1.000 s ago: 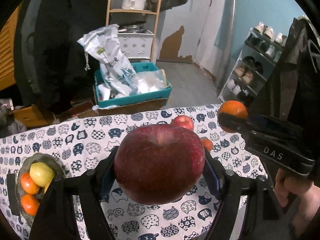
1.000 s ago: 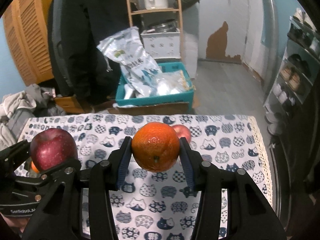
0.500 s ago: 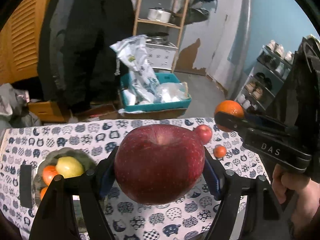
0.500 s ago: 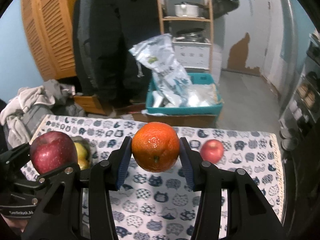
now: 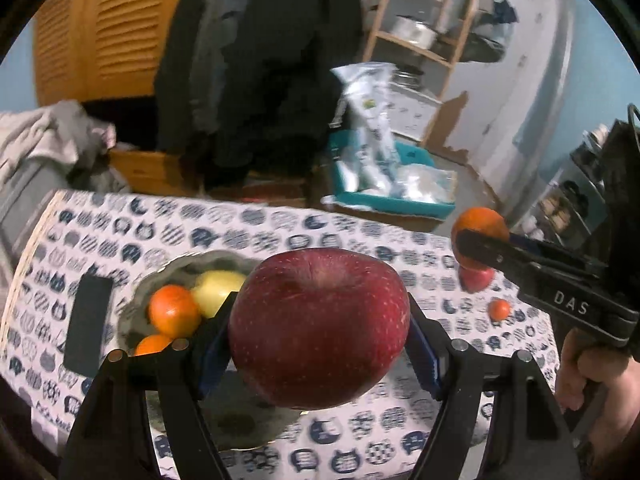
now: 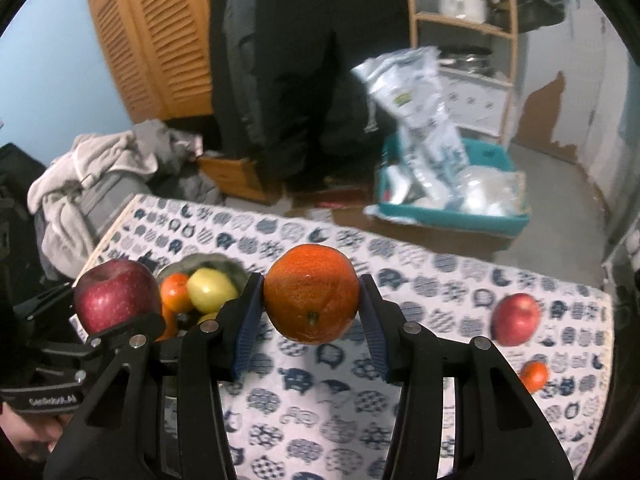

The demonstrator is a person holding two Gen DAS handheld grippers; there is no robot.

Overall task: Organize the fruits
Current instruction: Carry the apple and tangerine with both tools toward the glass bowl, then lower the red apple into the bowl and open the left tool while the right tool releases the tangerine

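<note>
Left tongs (image 5: 320,328): clamped part-open on a large dark red apple (image 5: 319,327), blue pads pressed to both flanks, fruit carried clear above the tabletop (image 5: 280,232) and just beside a grey bowl (image 5: 140,300).

Right tongs (image 6: 312,300): closed tight on an orange (image 6: 312,298), stem end facing the camera, pads against left and right sides, held aloft over the cat-print cloth (image 6: 328,412).

Bowl contents: a yellow-green apple (image 5: 218,286) and two oranges (image 5: 173,312), possibly more beneath; partly hidden by the left tongs in both views.

Loose on the cloth at the right end: a smaller red apple (image 6: 515,319) and, nearer the camera, a small orange fruit (image 6: 534,376), the two near each other but apart.

Flat black rectangular object (image 5: 89,326) lying on the cloth left of the bowl.

Beyond the tabletop: teal bin (image 6: 492,216) with plastic bags on the floor, dark jacket (image 6: 288,60) hanging, wooden shelf unit (image 6: 464,20) carrying a pot, louvred wooden door (image 6: 160,40), heap of clothing (image 6: 100,164).

Hand (image 5: 588,364) gripping the right tongs' handle visible at the right edge of the left view.
</note>
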